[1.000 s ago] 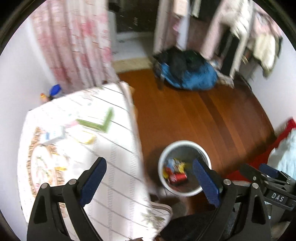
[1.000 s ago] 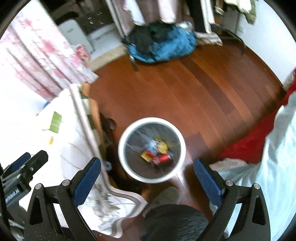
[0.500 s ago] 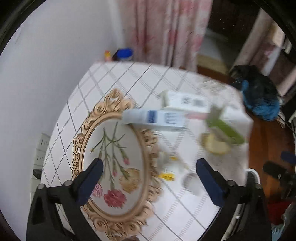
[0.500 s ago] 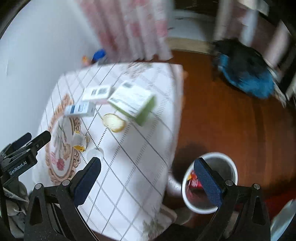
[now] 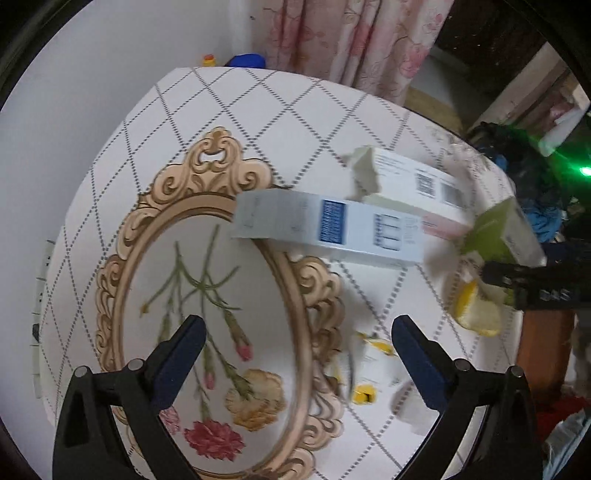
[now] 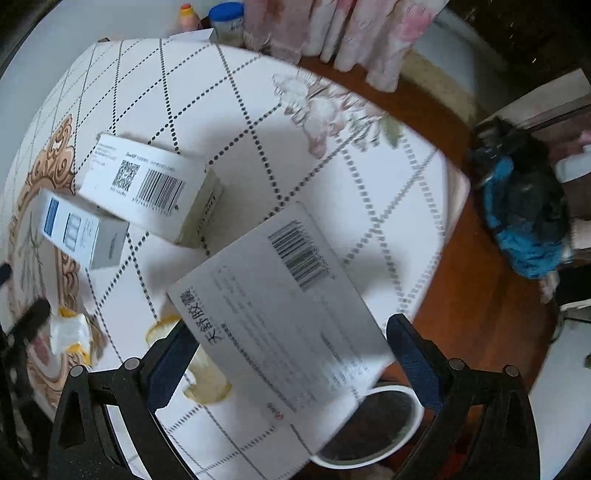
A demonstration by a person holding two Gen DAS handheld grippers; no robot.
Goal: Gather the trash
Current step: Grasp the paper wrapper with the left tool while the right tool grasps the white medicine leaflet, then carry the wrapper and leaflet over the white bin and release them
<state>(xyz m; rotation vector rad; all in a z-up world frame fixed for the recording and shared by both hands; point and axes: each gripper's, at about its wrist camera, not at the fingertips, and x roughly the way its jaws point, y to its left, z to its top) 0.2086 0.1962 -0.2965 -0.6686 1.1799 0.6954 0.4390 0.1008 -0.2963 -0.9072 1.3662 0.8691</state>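
Trash lies on the table with the white patterned cloth (image 5: pixel 258 110). A long white-and-blue box (image 5: pixel 328 230) lies ahead of my open, empty left gripper (image 5: pixel 295 349). Behind it is a white barcode box (image 5: pixel 413 181), and to the right a green-sided box (image 5: pixel 498 232). A yellow peel (image 5: pixel 476 314) and small yellow-white wrappers (image 5: pixel 373 365) lie near the right finger. In the right wrist view my open right gripper (image 6: pixel 286 349) hovers over the big grey-faced box (image 6: pixel 280 314). The white barcode box (image 6: pixel 147 184) and blue-label box (image 6: pixel 81 229) lie to its left.
A white trash bin (image 6: pixel 373 428) stands on the wood floor below the table edge, partly hidden by the big box. A blue and black bag (image 6: pixel 524 214) lies on the floor. Pink curtains (image 5: pixel 351 40) hang behind the table. Bottles (image 6: pixel 207 11) stand at the far edge.
Both grippers have swung away from the trash bin on the floor to above the table. The boxes now sit closer in both views. Both jaws stay open and empty.
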